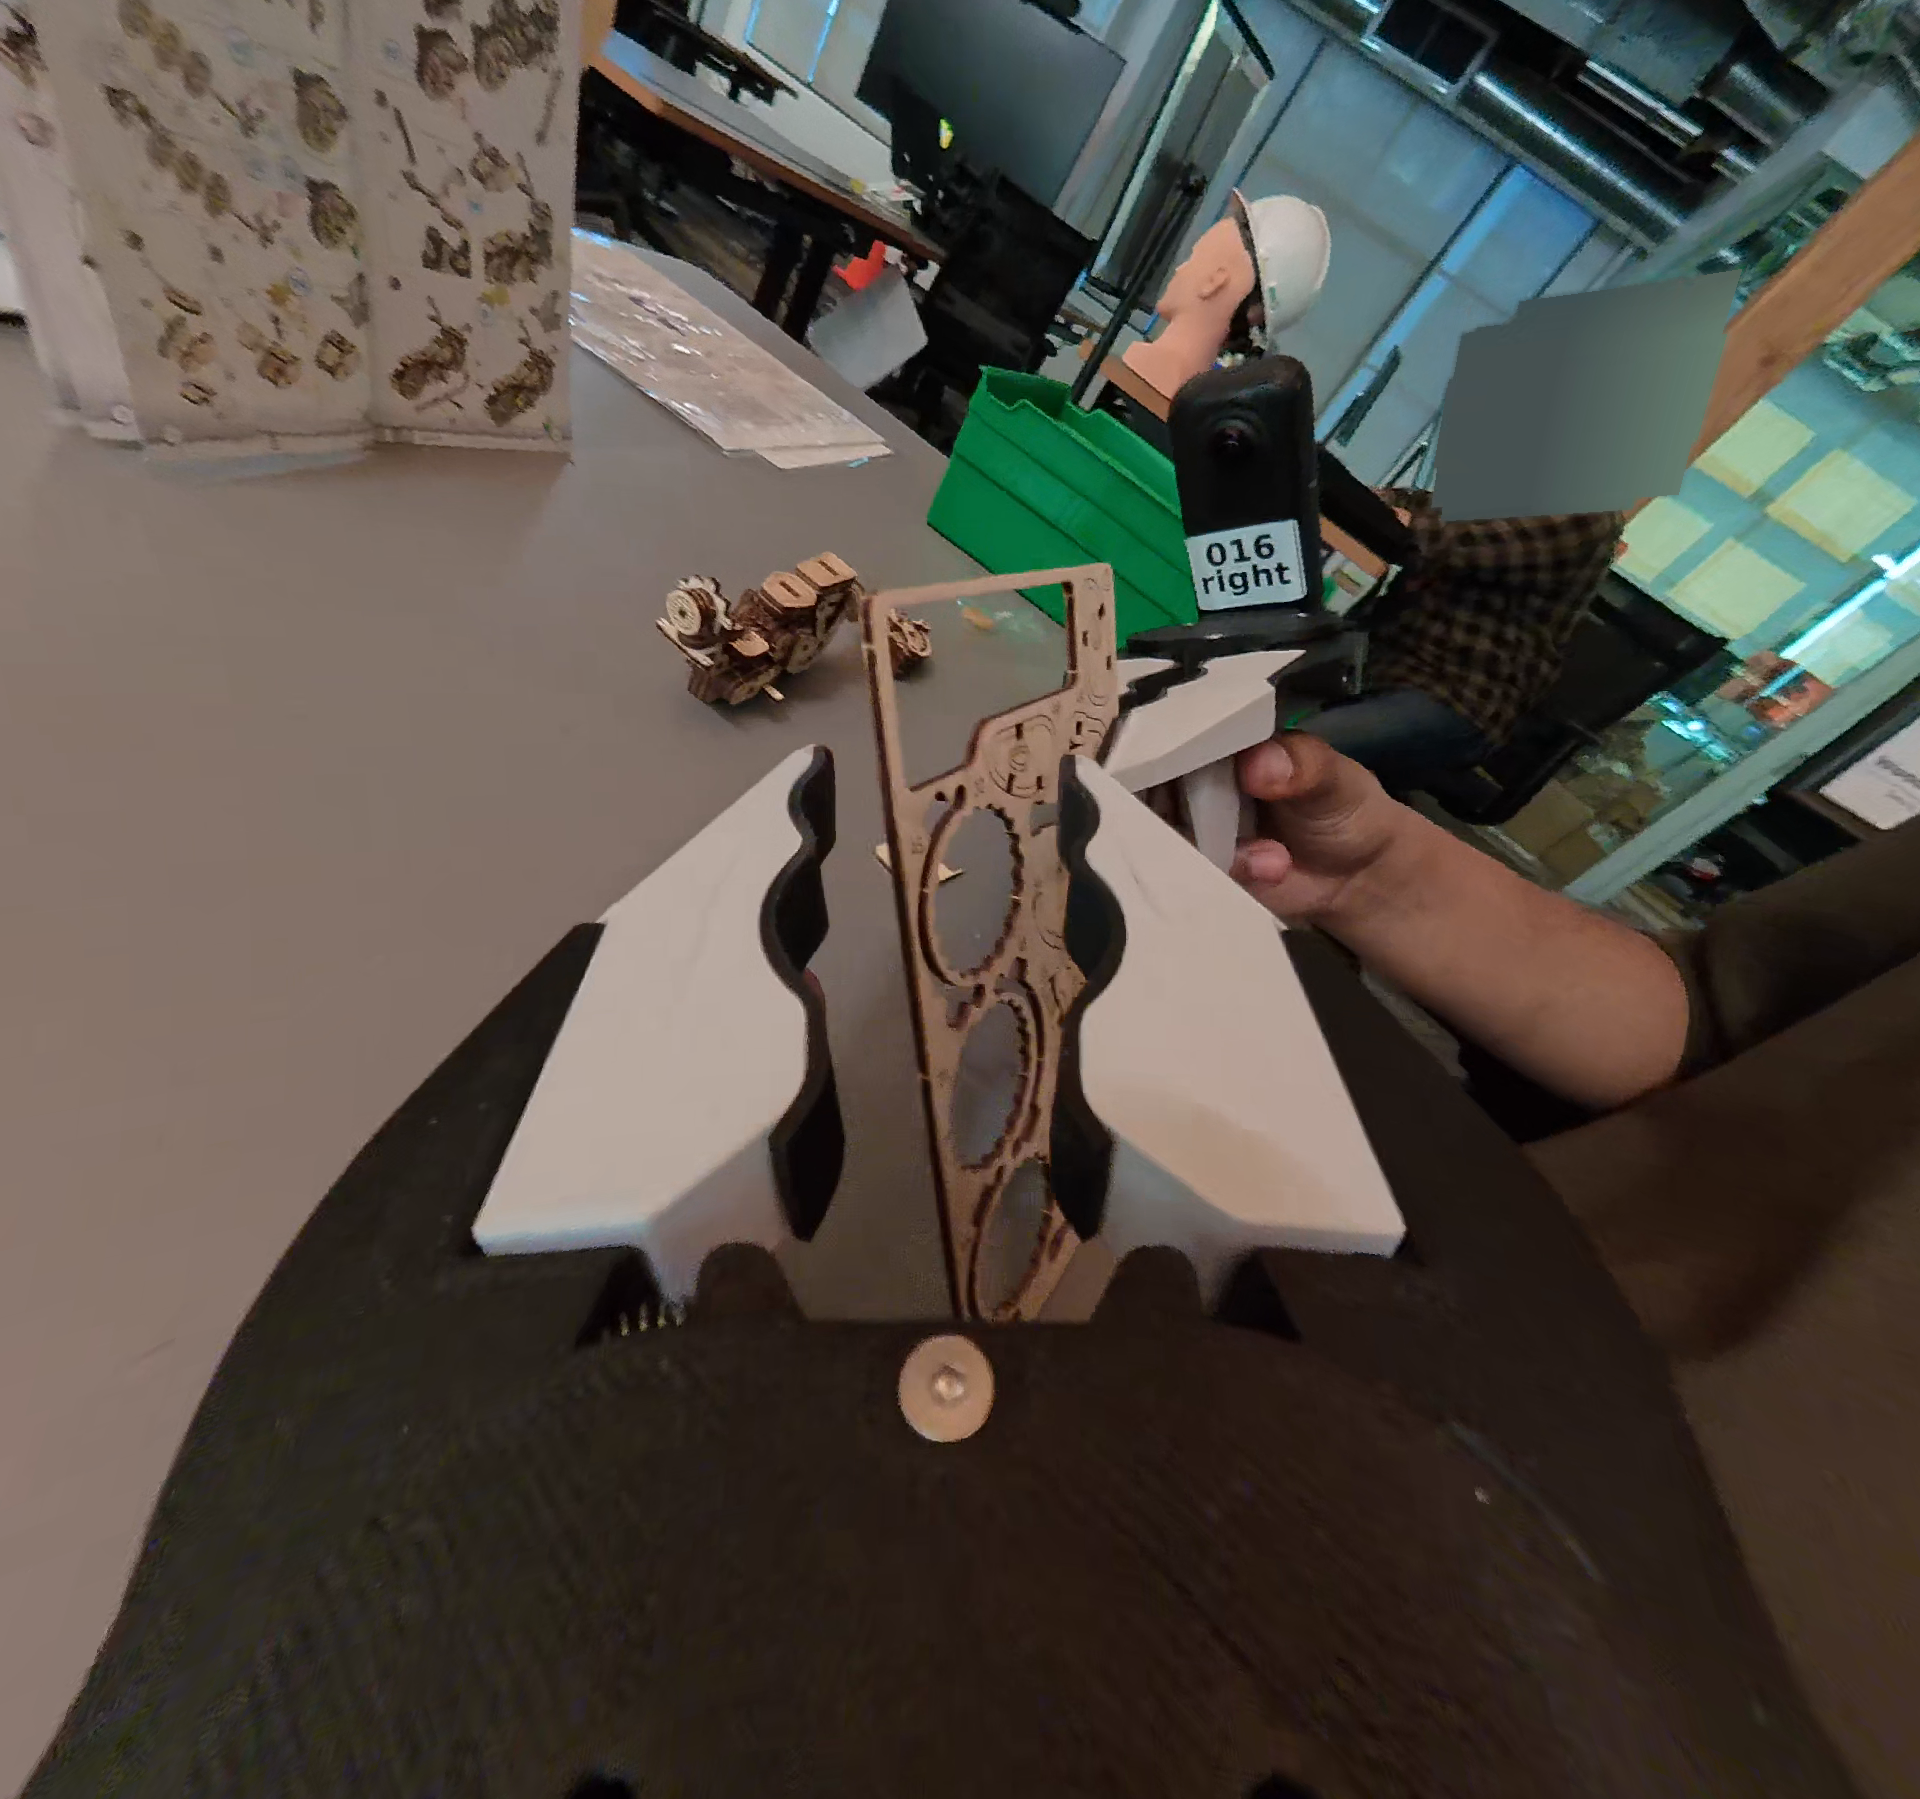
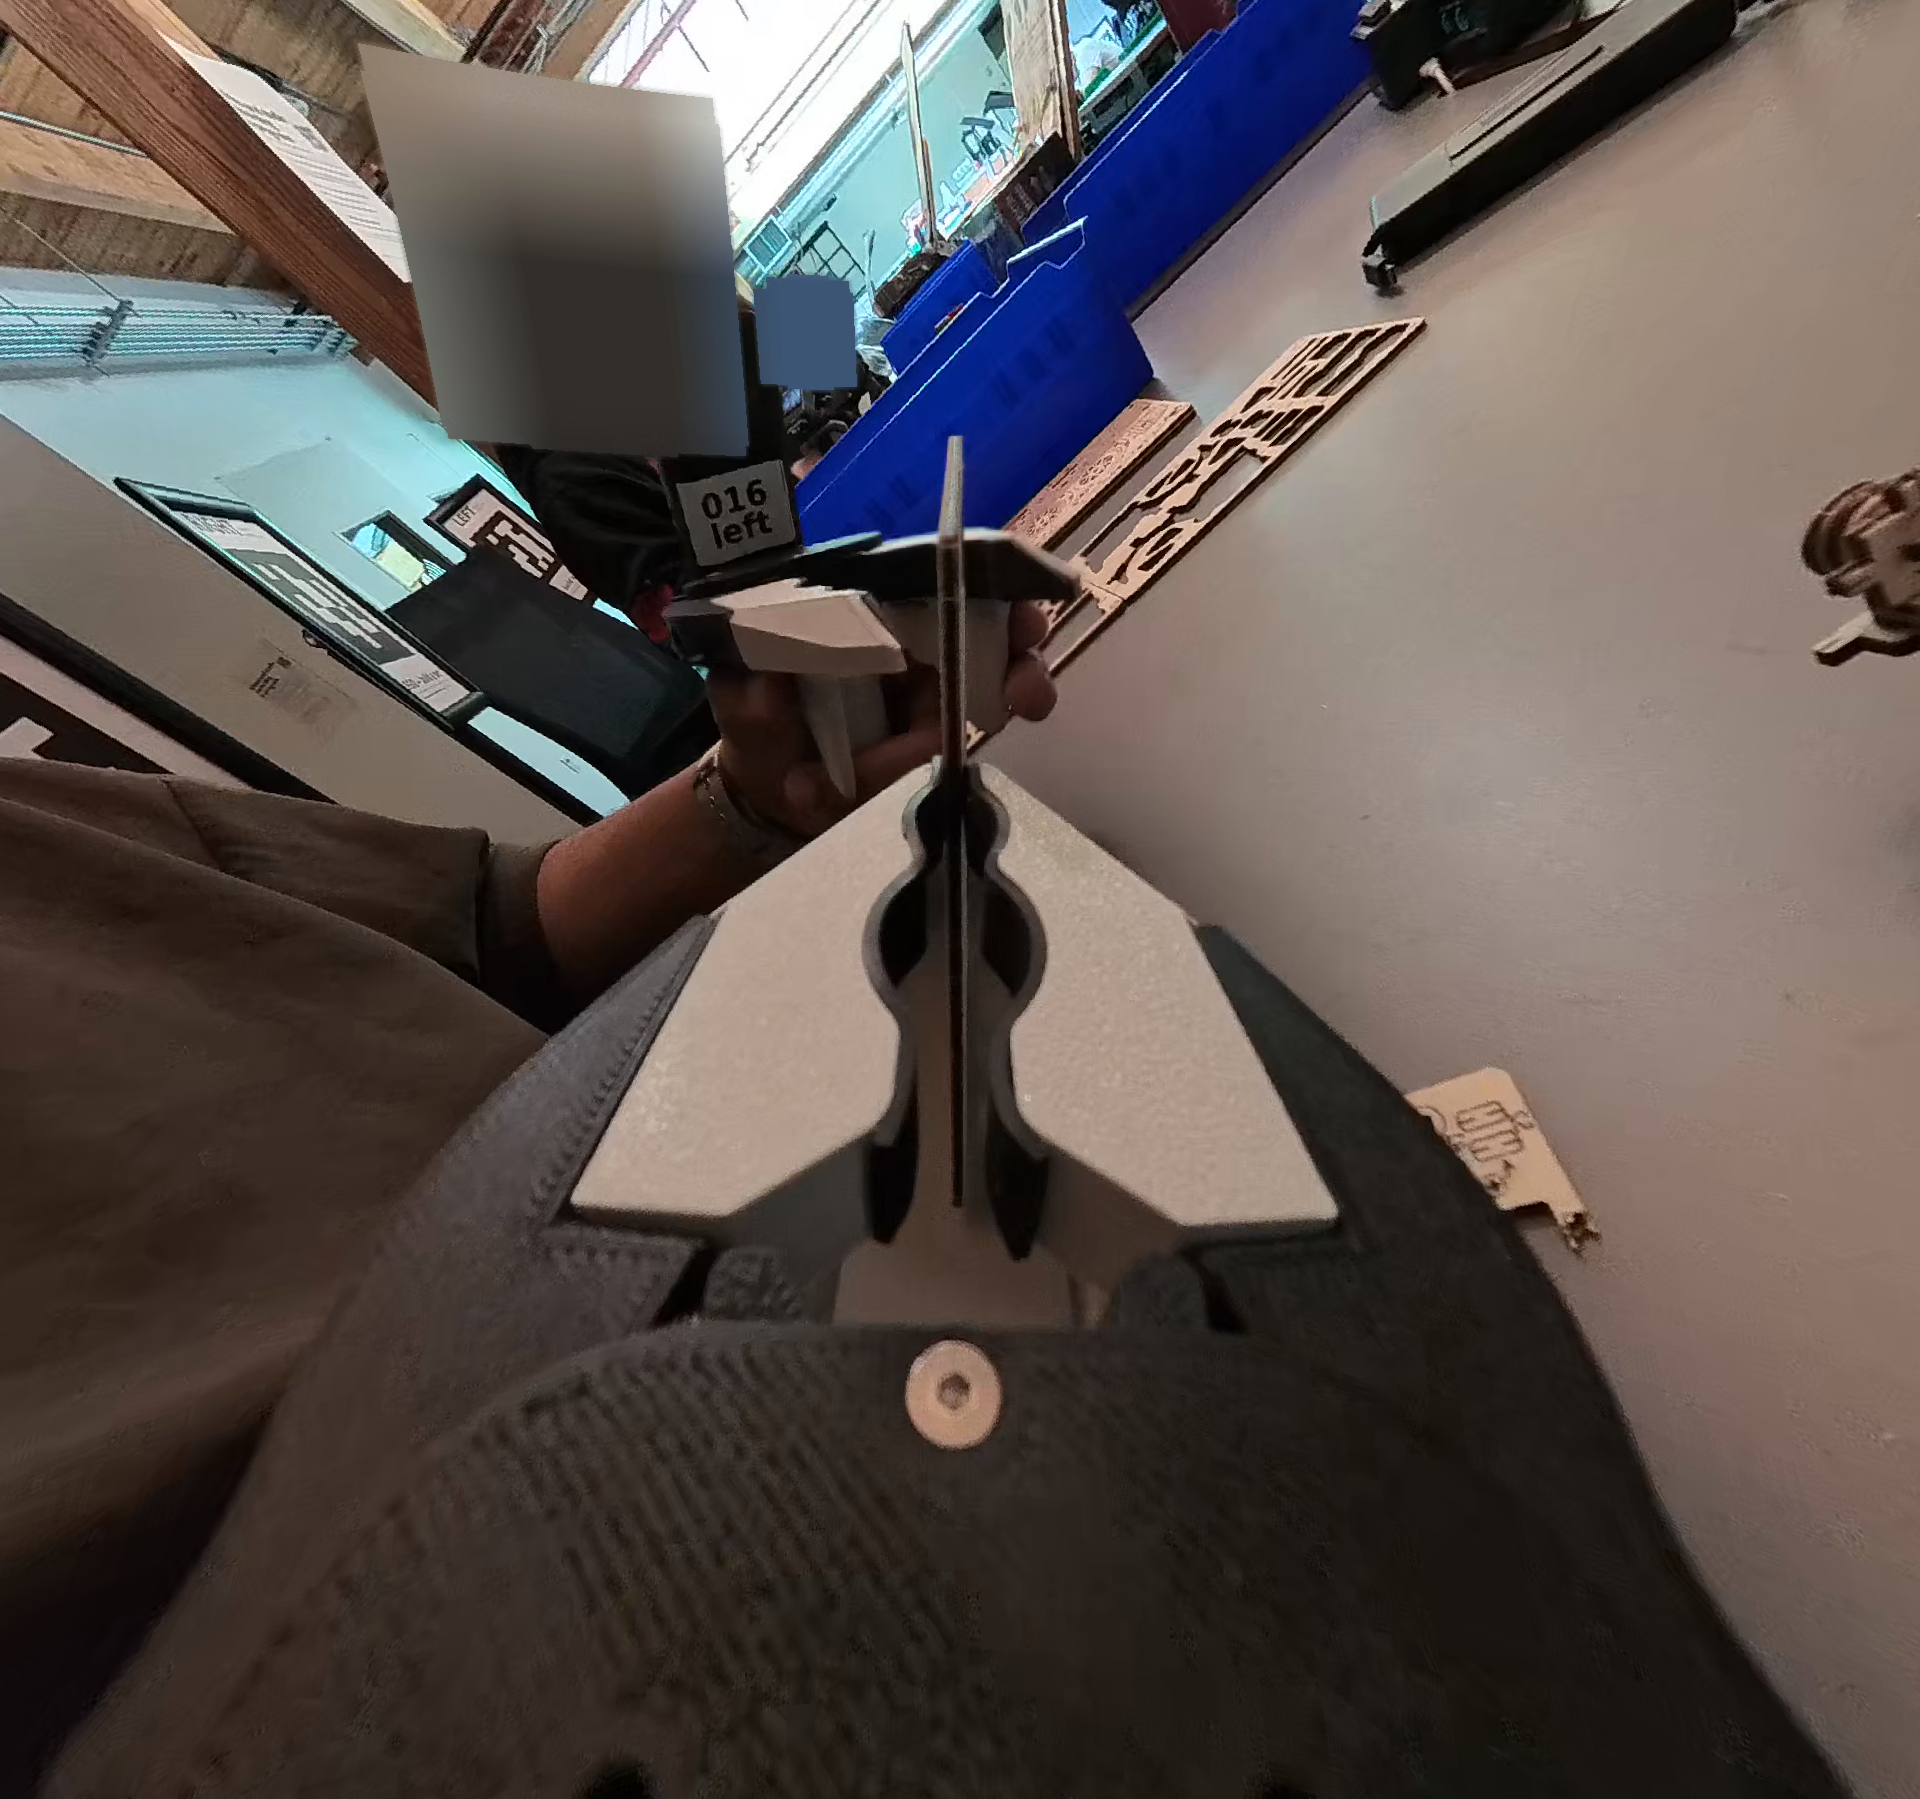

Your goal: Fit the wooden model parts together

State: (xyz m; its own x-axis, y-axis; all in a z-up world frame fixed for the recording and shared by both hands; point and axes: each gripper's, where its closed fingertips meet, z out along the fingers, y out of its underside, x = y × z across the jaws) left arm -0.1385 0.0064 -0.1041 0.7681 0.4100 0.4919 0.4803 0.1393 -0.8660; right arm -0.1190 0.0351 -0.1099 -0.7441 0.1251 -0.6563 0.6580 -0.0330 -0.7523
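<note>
A thin laser-cut wooden sheet (image 1: 1029, 752) with round gear-shaped cut-outs stands upright between the fingers of my left gripper (image 1: 948, 773). The left jaws are open, and the sheet stands close to the right-hand pad. My right gripper (image 2: 954, 783) is shut on the same sheet, which shows edge-on (image 2: 953, 606) in the right wrist view. In the left wrist view the right gripper (image 1: 1195, 700) sits at the sheet's far right edge. A partly built wooden model (image 1: 764, 637) lies on the grey table (image 1: 312, 710) beyond; it also shows in the right wrist view (image 2: 1870, 554).
More cut wooden sheets (image 2: 1247, 461) lie flat by blue bins (image 2: 1039, 367). A small sheet offcut (image 2: 1496, 1157) lies near my right gripper. An open instruction sheet (image 1: 301, 170) stands at the back left. A green bin (image 1: 1049, 492) sits at the table's far edge. Some 4 cm of space lies between my two pairs of fingers.
</note>
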